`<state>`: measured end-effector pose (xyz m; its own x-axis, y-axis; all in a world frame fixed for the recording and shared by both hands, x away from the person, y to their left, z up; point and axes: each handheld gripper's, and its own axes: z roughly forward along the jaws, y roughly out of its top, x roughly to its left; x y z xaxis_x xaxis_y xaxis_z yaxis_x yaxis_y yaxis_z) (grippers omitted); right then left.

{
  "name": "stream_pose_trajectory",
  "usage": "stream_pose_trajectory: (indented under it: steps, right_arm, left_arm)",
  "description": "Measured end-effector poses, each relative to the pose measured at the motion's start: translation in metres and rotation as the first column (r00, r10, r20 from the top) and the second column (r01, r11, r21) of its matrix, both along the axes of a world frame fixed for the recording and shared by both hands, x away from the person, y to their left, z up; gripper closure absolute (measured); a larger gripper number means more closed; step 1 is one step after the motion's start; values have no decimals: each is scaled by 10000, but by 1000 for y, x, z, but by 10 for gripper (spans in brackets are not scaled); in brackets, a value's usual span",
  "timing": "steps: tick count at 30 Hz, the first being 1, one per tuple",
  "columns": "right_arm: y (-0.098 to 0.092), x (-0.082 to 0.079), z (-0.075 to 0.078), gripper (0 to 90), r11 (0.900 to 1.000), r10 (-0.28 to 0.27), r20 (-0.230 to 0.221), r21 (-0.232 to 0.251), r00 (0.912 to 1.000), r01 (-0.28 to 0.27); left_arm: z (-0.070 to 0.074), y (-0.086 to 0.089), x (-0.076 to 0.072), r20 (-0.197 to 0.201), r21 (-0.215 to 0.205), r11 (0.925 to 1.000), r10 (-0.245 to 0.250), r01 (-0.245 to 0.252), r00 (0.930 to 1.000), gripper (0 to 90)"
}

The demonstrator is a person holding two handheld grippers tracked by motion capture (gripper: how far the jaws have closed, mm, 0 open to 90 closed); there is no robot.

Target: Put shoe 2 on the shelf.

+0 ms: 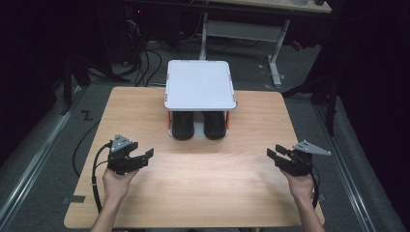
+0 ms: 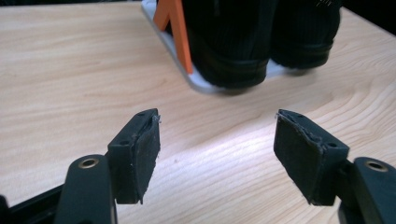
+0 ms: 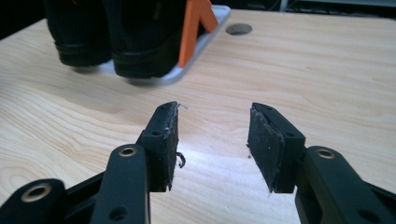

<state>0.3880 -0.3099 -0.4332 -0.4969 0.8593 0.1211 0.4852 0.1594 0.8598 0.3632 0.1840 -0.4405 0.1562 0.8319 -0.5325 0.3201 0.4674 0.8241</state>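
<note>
High view: a white shelf (image 1: 198, 84) covers most of the two black shoes (image 1: 198, 124) beneath it, mid-tabletop (image 1: 203, 188), with only the toes poking out. Orange posts (image 2: 175, 28) flank them. Left claw (image 1: 145, 155) gapes wide, holding nothing; right claw (image 1: 273, 153) likewise, both hovering well apart from the shoes.

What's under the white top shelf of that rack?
Under the white top shelf, a pair of black shoes stands side by side on the rack's lower tray, toes toward the person, orange struts at the corners. The shelf hides the shoes' heels and openings.
</note>
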Motion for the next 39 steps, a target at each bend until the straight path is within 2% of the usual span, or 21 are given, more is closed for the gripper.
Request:
stream_pose_trajectory:
  steps: [4, 8, 17, 21, 28, 35, 39]
  right_arm:
    - [-5, 1, -9, 511, 9995, -270, -252, -160, 9993, 267]
    - [-6, 3, -19, 504, 9970, -505, -458, -606, 9977, 477]
    - [-9, 9, -37, 496, 9882, -914, -714, -1296, 9933, 816]
    - [-6, 13, -47, 496, 9778, -1107, -744, -1868, 9911, 952]
    - [-5, 19, -55, 488, 9731, -1322, -834, -2007, 9877, 1133]
    - [-3, 23, -62, 476, 9653, -1435, -965, -2332, 9849, 1178]
    - [-2, 25, -65, 465, 9613, -1453, -1014, -2496, 9842, 1162]
  left_arm:
    - [-11, 2, -1, -96, -121, 9999, -114, 113, 9999, 307]
    - [-22, 4, -2, -205, -63, 10000, -2, 1, 9998, 299]
    - [-46, 11, 3, -569, 114, 9980, 623, -617, 9964, 294]
    - [-53, 15, 7, -685, 289, 9953, 943, -925, 9932, 293]
    - [-64, 18, 12, -740, 786, 9880, 1386, -1328, 9876, 290]
    - [-72, 20, 14, -711, 1066, 9809, 1710, -1630, 9827, 288]
    - [-74, 21, 16, -836, 1148, 9779, 1849, -1749, 9792, 287]
